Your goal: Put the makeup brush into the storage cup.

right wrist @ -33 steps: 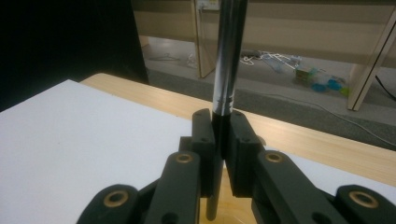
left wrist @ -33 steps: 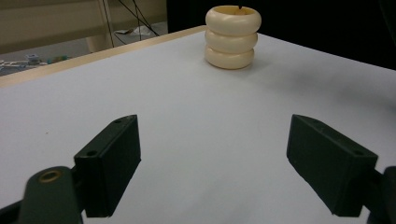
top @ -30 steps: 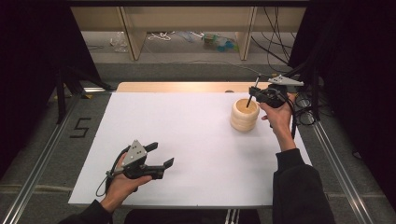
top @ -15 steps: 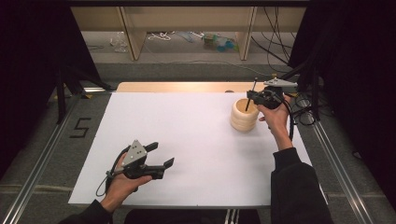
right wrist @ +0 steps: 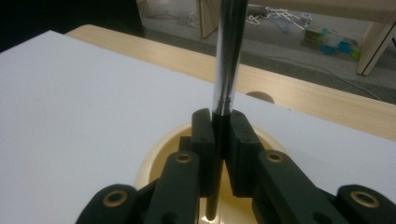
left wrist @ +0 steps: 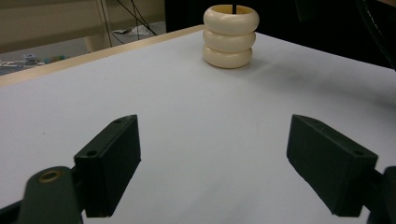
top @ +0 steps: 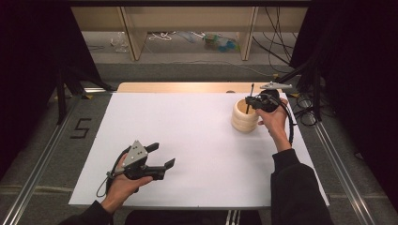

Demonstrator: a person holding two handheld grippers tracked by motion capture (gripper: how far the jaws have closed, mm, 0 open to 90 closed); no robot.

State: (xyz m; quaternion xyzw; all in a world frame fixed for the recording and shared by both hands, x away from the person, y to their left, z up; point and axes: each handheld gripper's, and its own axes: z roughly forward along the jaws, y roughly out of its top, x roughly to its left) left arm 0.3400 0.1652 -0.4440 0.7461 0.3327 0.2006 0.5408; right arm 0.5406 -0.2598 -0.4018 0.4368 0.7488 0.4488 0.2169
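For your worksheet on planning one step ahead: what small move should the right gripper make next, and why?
Probably lower it a little further, then open. The right gripper is shut on the pen, which stands upright with its lower end already inside the mouth of the cream ringed holder. The left gripper hangs open over the white table, well apart, so nothing blocks the way.

One camera hangs overhead on the person's side, looking forward and down across the whole white surface [top: 197, 140]. Another rides low behind wide-set jaws, facing the cream ringed holder [left wrist: 231, 36] well ahead of them. The third sits close behind clamped jaws, directly above that same holder [right wrist: 163, 158], which all three views share.
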